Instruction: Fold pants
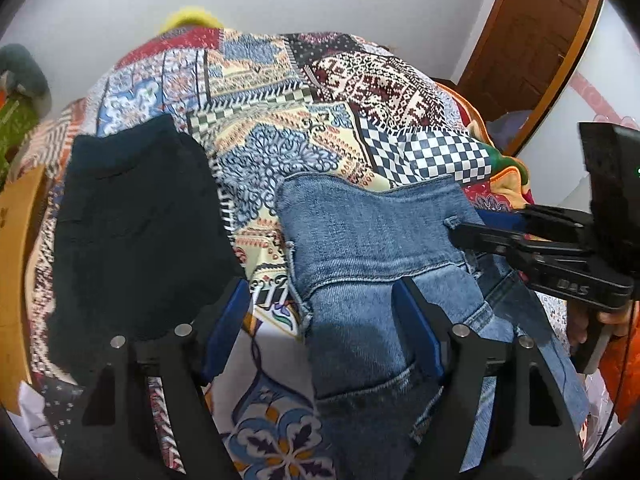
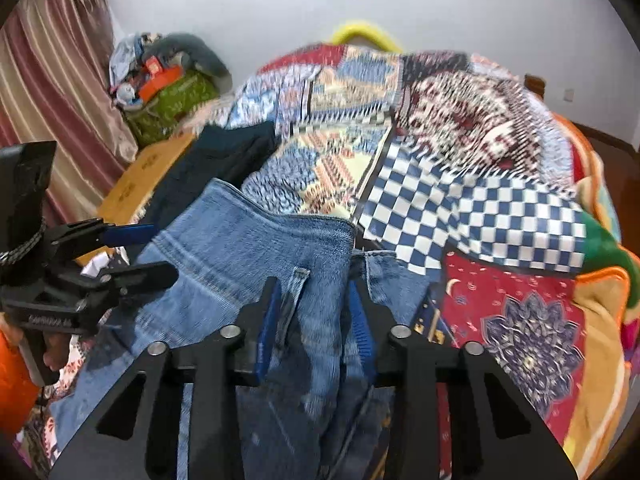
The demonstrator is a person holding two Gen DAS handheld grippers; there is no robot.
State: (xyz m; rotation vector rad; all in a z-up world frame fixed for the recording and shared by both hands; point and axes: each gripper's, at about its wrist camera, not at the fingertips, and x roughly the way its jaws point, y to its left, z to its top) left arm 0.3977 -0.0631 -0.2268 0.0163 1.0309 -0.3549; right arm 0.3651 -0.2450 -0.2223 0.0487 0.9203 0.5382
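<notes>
Blue denim pants [image 1: 360, 240] lie on a patchwork bedspread [image 1: 280, 120], waistband toward the far side; they also show in the right wrist view [image 2: 248, 248]. My left gripper [image 1: 320, 312] is open, its jaws wide apart over the pants' left edge near a back pocket. My right gripper [image 2: 316, 312] has its jaws partly apart around a raised fold of denim by a belt loop. It shows from the side in the left wrist view [image 1: 472, 236], and the left gripper shows in the right wrist view [image 2: 156, 252].
A folded dark garment [image 1: 136, 224] lies left of the jeans on the bedspread. A cardboard box [image 2: 148, 176] and a pile of bags and clothes [image 2: 168, 80] stand at the left by a curtain. A wooden door [image 1: 528, 40] is at the right.
</notes>
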